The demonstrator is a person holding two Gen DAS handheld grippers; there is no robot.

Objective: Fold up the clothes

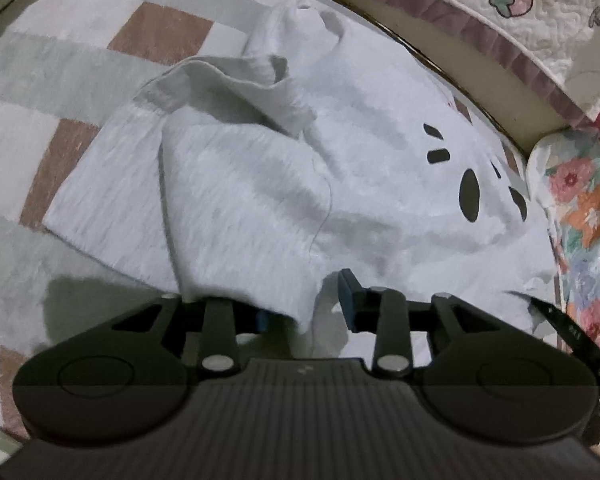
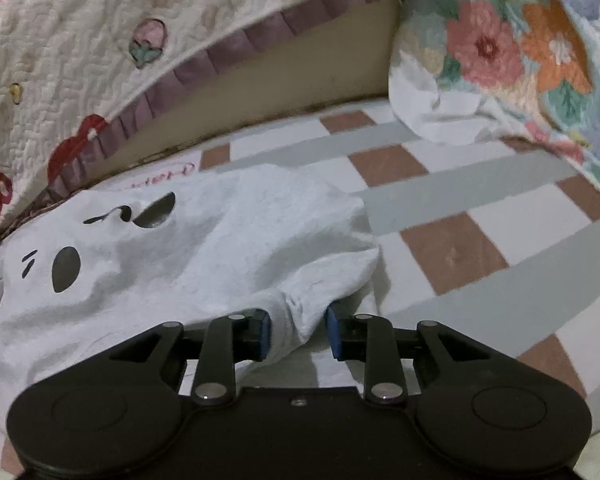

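Observation:
A pale grey garment point(image 1: 260, 184) with a black face print lies rumpled on a checked sheet point(image 1: 40, 68); one sleeve is folded over its body. My left gripper point(image 1: 304, 306) is open at the garment's near edge, and a corner of the cloth hangs between its fingers and covers the left pad. In the right wrist view the same garment point(image 2: 204, 248) spreads to the left. My right gripper point(image 2: 298, 332) is open around a bunched corner of it; the cloth touches the left pad and stands apart from the right pad.
A quilted cover with strawberries and a purple frill point(image 2: 80, 40) hangs over a beige edge behind the garment. A floral blanket point(image 2: 520, 52) is heaped at the right. The checked sheet point(image 2: 480, 200) stretches out right of the garment.

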